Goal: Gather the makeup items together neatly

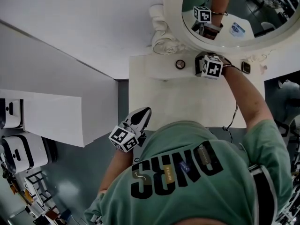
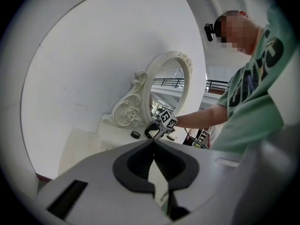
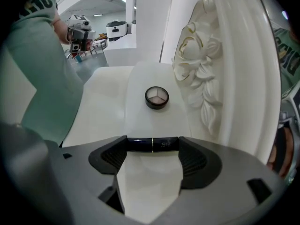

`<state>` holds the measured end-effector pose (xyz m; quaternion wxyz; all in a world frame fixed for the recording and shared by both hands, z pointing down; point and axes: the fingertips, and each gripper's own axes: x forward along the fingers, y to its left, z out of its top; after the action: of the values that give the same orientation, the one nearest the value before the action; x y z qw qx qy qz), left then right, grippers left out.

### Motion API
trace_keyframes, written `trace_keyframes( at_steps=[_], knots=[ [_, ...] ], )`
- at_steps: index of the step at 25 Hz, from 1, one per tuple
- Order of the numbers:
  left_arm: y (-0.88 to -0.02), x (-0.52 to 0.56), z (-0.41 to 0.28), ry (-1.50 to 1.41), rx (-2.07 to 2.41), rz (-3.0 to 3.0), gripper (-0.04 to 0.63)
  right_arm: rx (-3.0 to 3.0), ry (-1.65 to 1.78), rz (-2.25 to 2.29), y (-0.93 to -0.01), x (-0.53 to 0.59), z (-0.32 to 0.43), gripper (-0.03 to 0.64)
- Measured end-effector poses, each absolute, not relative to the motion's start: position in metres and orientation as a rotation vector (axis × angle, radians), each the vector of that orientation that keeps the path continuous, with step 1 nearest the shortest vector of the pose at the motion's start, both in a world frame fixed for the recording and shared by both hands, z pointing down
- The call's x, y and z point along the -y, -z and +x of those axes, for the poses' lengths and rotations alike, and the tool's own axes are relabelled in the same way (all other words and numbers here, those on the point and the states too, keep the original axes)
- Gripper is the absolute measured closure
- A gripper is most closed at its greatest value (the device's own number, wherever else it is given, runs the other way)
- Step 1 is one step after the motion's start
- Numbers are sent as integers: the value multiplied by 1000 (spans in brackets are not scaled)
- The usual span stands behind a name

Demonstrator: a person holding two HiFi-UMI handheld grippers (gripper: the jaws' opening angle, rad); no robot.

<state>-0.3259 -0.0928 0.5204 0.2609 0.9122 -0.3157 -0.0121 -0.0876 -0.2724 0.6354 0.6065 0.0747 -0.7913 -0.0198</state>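
A round eyeshadow compact lies on the white vanity table by the mirror's base. My right gripper is over the back of the table, just right of the compact, shut on a dark slim tube held crosswise between its pads. A small square dark compact lies further right by the mirror. My left gripper is shut with nothing in it, held at the table's front edge near my body. From there the round compact and the right gripper show far ahead.
An ornate white oval mirror stands along the back of the table, its carved base next to the compact. A cable hangs off the right front edge. White machines and a white counter stand at the left.
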Motion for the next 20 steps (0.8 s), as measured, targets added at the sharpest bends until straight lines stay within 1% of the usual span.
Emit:
trace_keyframes(
  at_steps=[9, 14, 17, 20],
  knots=[
    [-519, 93, -307, 16, 812, 2483, 586, 1838, 60, 278, -632, 275, -67, 270],
    [-517, 98, -290, 11, 754, 2514, 586, 1957, 110, 478, -590, 261, -55, 270],
    [-515, 105, -269, 2, 679, 2531, 586, 2041, 1, 667, -564, 225, -12, 270],
    [-511, 114, -238, -9, 606, 2566, 586, 2062, -158, 872, -557, 192, 56, 270]
  ],
)
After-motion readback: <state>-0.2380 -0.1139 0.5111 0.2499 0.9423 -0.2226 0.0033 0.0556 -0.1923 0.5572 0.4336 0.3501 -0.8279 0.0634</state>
